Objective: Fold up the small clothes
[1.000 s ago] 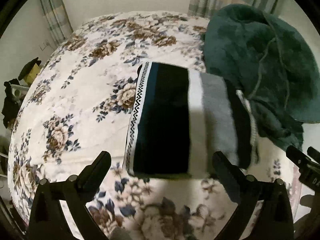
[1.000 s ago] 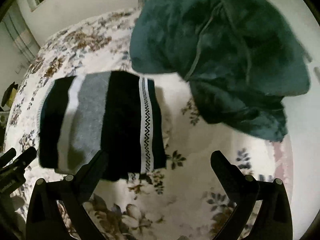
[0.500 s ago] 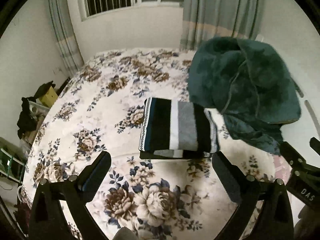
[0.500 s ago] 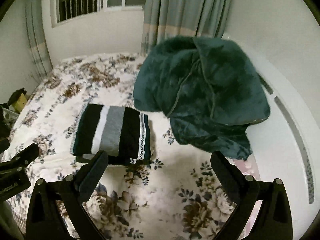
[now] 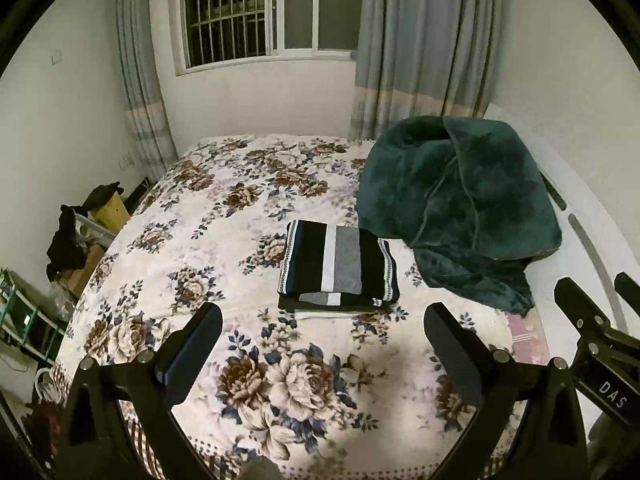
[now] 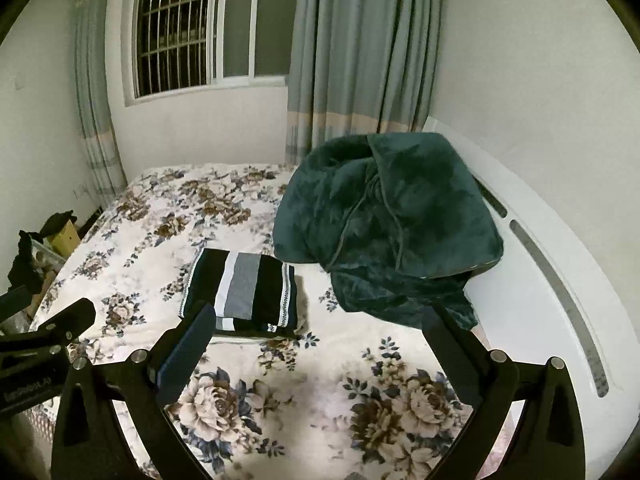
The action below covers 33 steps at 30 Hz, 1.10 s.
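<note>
A folded garment [image 5: 340,268] with black, white and grey stripes and a zigzag trim lies flat on the floral bedspread [image 5: 224,248], near the middle of the bed. It also shows in the right wrist view [image 6: 244,294]. My left gripper [image 5: 322,344] is open and empty, held well back from the garment above the bed's near end. My right gripper [image 6: 316,344] is open and empty too, also well back. The right gripper shows at the right edge of the left wrist view [image 5: 600,344].
A crumpled dark green blanket [image 5: 460,204] lies at the bed's right side, touching the garment's far right corner. A white headboard [image 6: 560,264] runs along the right. Boxes and dark clutter [image 5: 84,232] stand left of the bed. Window and curtains [image 5: 420,40] behind.
Both grippers have pulled back and up, away from the folded garment. It now looks small and far, and the whole room is in view. The garment stays where it was.
</note>
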Available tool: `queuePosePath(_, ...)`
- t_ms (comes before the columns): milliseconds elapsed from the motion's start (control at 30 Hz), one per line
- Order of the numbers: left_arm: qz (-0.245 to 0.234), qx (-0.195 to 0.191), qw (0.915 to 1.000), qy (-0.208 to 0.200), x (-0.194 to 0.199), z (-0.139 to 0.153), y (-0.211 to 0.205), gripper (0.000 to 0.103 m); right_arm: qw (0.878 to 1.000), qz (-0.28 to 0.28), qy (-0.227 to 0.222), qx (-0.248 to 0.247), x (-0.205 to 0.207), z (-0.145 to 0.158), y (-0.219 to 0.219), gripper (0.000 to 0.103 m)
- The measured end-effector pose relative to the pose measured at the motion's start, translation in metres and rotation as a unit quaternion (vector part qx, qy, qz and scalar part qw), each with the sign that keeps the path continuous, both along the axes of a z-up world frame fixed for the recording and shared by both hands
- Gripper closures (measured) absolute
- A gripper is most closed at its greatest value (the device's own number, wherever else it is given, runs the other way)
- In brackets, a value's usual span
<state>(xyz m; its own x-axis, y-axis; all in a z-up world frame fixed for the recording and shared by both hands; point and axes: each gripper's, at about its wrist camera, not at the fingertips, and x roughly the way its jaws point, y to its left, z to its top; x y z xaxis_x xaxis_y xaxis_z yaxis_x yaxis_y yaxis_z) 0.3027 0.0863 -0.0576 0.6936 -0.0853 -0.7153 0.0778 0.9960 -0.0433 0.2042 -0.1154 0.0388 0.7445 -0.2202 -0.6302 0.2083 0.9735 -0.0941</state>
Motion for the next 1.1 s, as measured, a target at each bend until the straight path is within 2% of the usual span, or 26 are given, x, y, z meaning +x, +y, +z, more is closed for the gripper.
queuePosePath(300,0.000,-0.007,0.9999,-0.012,-0.037,0.017,-0.002,0.000,1.000,0.016,-0.025,0.002,-0.061,0.038,0.003,0.000)
queuePosePath(833,0.012,-0.002,0.9996,-0.024,-0.057,0.026,-0.003,0.000,0.999,0.021,-0.026,0.005,-0.076,0.043,0.000,0.000)
queuePosePath(1100,0.014,-0.003,0.9995,-0.028,-0.060,0.029,0.001,0.000,0.999,0.031,-0.030,0.004,-0.078,0.055,0.002,0.000)
